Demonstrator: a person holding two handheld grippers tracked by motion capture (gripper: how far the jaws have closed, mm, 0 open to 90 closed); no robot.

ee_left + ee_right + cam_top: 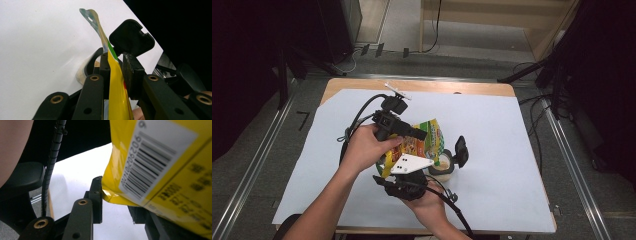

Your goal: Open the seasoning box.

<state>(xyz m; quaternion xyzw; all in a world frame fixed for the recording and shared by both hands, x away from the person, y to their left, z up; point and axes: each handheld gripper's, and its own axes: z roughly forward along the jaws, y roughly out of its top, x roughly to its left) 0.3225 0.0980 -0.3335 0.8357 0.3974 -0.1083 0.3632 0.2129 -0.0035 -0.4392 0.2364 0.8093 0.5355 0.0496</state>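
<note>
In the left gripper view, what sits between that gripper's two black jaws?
The flattened edge of the yellow bag runs up between the jaws of the left gripper, pinched there; beyond stands the container's open black lid.

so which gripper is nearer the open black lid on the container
Left. The left gripper, clamped on the yellow packet, has its fingers right beside the lid. The right gripper grips the packet's lower corner, farther away.

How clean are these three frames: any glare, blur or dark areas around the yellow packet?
High view: sharp, floor edges very dark. Left gripper view: glare on the yellow packet, white sheet blown out. Right gripper view: barcode readable, near print blurred, upper left dark.
</note>
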